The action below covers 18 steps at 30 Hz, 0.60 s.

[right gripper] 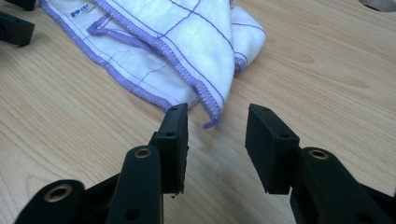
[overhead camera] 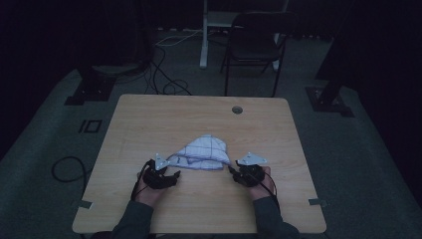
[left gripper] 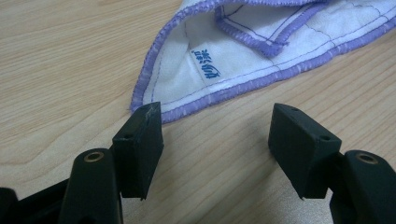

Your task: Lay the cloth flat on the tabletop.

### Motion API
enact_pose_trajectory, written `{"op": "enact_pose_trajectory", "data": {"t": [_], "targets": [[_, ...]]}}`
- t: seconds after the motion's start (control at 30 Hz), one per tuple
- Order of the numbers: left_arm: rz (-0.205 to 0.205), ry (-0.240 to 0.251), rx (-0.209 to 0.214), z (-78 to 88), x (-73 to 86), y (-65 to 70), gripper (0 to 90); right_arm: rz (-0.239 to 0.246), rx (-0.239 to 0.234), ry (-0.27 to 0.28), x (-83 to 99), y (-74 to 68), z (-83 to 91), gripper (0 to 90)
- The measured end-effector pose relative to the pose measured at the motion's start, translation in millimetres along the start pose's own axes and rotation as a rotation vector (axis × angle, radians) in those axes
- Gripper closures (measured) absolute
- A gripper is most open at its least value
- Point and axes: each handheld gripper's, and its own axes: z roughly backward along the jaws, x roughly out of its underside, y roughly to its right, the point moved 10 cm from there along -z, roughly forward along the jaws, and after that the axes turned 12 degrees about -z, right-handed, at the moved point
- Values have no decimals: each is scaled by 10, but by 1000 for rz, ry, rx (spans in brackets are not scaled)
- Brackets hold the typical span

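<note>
A white cloth (overhead camera: 204, 153) with purple stitched edges and a purple grid lies crumpled in the middle of the wooden table (overhead camera: 149, 114). My left gripper (overhead camera: 172, 173) sits at its left corner, open, nothing between the jaws. In the left gripper view the cloth (left gripper: 243, 60) shows a blue-lettered label, and its hemmed corner lies just ahead of my left gripper (left gripper: 217, 126). My right gripper (overhead camera: 231, 169) is at the cloth's right end, open and holding nothing. In the right gripper view a purple-edged cloth (right gripper: 187, 51) corner hangs just ahead of my right gripper (right gripper: 217, 123).
A round cable hole (overhead camera: 237, 109) sits near the table's far edge. A dark chair (overhead camera: 254, 45) and a white post (overhead camera: 204, 35) stand on the floor behind the table, with cables (overhead camera: 169, 79) on the carpet. The other gripper's black jaw (right gripper: 16, 28) shows at the far left.
</note>
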Motion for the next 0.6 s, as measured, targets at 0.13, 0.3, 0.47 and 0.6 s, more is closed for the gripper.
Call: {"op": "enact_pose_trajectory", "data": {"t": [0.13, 0.3, 0.47, 0.6], "targets": [[0, 0, 0, -1, -1, 0, 360, -1, -6, 4, -19, -27, -18, 598], [1, 0, -1, -1, -1, 1, 360, 6, -18, 2, -44, -97, -50, 598], [0, 0, -1, -1, -1, 0, 360, 11, -28, 14, -116, -160, -75, 599], [0, -1, 0, -1, -1, 0, 360, 17, -43, 28, -189, -257, -114, 613]]}}
